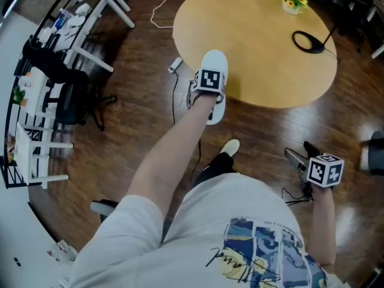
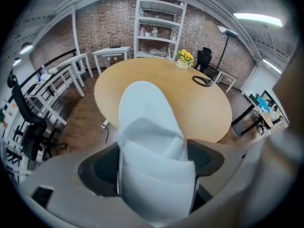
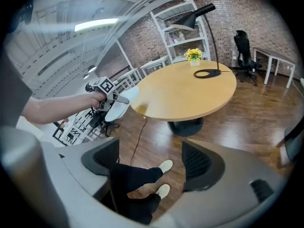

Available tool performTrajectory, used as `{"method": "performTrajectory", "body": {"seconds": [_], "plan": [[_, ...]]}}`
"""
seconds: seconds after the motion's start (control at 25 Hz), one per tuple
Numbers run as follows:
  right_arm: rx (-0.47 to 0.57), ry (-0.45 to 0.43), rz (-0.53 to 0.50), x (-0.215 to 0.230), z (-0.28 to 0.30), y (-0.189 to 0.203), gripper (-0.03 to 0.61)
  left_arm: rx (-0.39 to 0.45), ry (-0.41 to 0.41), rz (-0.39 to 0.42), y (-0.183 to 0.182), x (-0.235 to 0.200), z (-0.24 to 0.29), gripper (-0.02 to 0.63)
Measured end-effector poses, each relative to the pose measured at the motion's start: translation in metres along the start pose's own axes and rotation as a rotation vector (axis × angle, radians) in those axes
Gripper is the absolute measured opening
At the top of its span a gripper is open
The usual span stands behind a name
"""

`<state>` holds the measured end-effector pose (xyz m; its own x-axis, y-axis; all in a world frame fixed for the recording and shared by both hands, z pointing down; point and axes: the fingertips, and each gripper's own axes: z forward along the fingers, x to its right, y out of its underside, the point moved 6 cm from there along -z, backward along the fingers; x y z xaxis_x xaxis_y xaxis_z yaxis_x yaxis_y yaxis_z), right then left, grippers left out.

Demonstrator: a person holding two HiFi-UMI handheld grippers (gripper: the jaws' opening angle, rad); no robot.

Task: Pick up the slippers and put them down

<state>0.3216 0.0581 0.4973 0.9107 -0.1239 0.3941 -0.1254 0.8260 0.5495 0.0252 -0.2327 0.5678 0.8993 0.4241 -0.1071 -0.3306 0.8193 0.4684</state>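
The left gripper (image 2: 152, 161) is clamped on a white slipper (image 2: 145, 118). Its dark fingers (image 2: 97, 167) press the sides of the slipper, which fills the gap between them. From the fingers the slipper runs forward and out past the tips, its rounded toe lying furthest from them. The near end drops below the bottom edge of the left gripper view, so its length behind the fingers is cut off.

In the head view the toe lies over the rim of the round table (image 1: 270, 41), while the other end hangs off the rim over the floor (image 1: 144, 119). Whether the sole touches the tabletop cannot be told. The marker cube (image 1: 208, 80) covers the slipper's middle and hides the fingers there.

The right gripper (image 3: 149, 158) is held low by the person's side, well apart from the slipper. Its fingers (image 3: 202, 163) stand wide with nothing gripped — between them show only the person's dark trouser legs and pale shoes (image 3: 165, 166) on the floor. In the head view its own cube (image 1: 325, 170) hides most of it, and only dark finger ends poke out — too small to read.
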Motion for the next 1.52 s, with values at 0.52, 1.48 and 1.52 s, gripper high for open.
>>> {"method": "performTrajectory", "body": {"seconds": [0.52, 1.48, 1.52], "plan": [[-0.129, -0.215, -0.213, -0.100, 0.070, 0.030, 0.423, 0.000, -0.203, -0.272, 0.175, -0.150, -0.114, 0.426], [-0.402, -0.086, -0.333, -0.240, 0.591, -0.023, 0.413, -0.225, -0.052, -0.272, 0.271, -0.439, 0.220, 0.422], [-0.419, -0.086, -0.340, -0.229, 0.639, -0.016, 0.413, -0.224, -0.050, -0.288, 0.282, -0.448, 0.255, 0.422]]}}
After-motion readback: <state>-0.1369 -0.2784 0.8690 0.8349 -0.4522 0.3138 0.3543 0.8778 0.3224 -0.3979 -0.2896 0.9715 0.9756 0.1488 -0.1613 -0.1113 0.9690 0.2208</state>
